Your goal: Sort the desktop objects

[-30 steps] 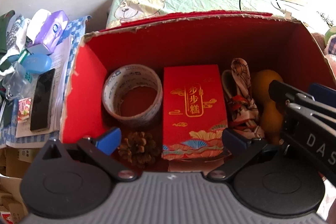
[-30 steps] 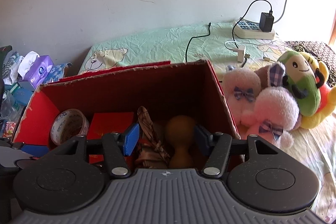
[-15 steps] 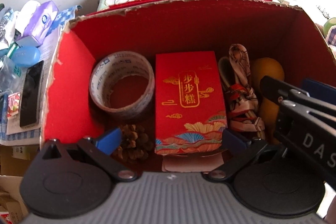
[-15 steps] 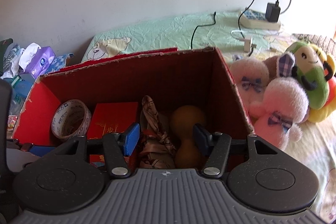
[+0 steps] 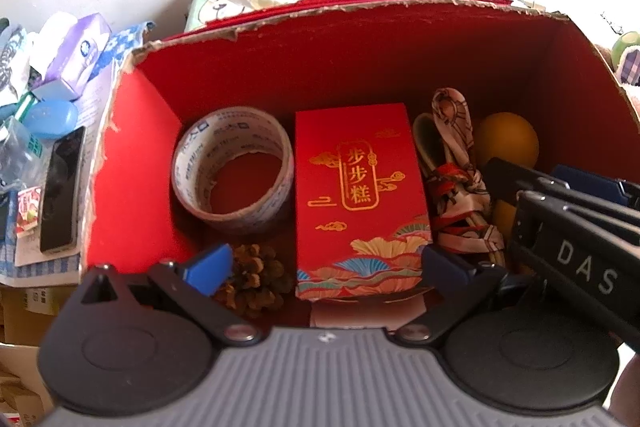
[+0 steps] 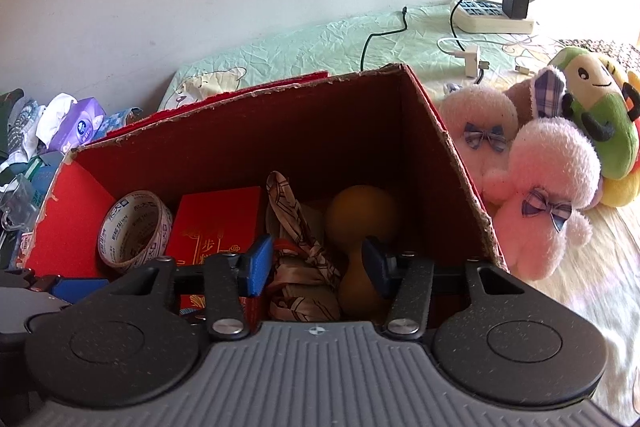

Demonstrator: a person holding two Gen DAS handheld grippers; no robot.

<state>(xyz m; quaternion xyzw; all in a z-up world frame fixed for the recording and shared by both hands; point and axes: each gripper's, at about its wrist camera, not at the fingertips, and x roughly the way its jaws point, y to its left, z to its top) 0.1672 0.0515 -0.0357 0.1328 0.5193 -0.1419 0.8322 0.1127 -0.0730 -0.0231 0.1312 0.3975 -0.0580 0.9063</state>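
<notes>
Red cardboard box (image 5: 132, 163), top open with torn rim, sits at the edge of a green bedsheet (image 6: 320, 43); it serves as the bin for the sorting. Contents lie in one row along the floor, side by side: tape roll (image 5: 232, 169) at left, red gift packet (image 5: 358, 199) flat in the middle, knotted patterned scarf (image 5: 460, 183) next, yellow gourd-shaped object (image 5: 506, 143) at far right against the wall. A pine cone (image 5: 254, 279) lies nearer, just in front of the tape. Laid flat and apart, likely so each stays reachable from above.

Left gripper (image 5: 324, 267) hangs over the near edge, jaws spread wide, nothing between them; the packet's near end lies in the gap below. Right gripper (image 6: 316, 263) is also parted and empty, its fingers framing the scarf and the gourd's lower half. Judged: each is lining up over one item, so neither crowds the other.

Loose clutter, including a tissue pack (image 6: 80, 125) and a dark phone-like slab (image 5: 60, 191), is piled left of the box; plush toys (image 6: 536, 167) are to the right.
</notes>
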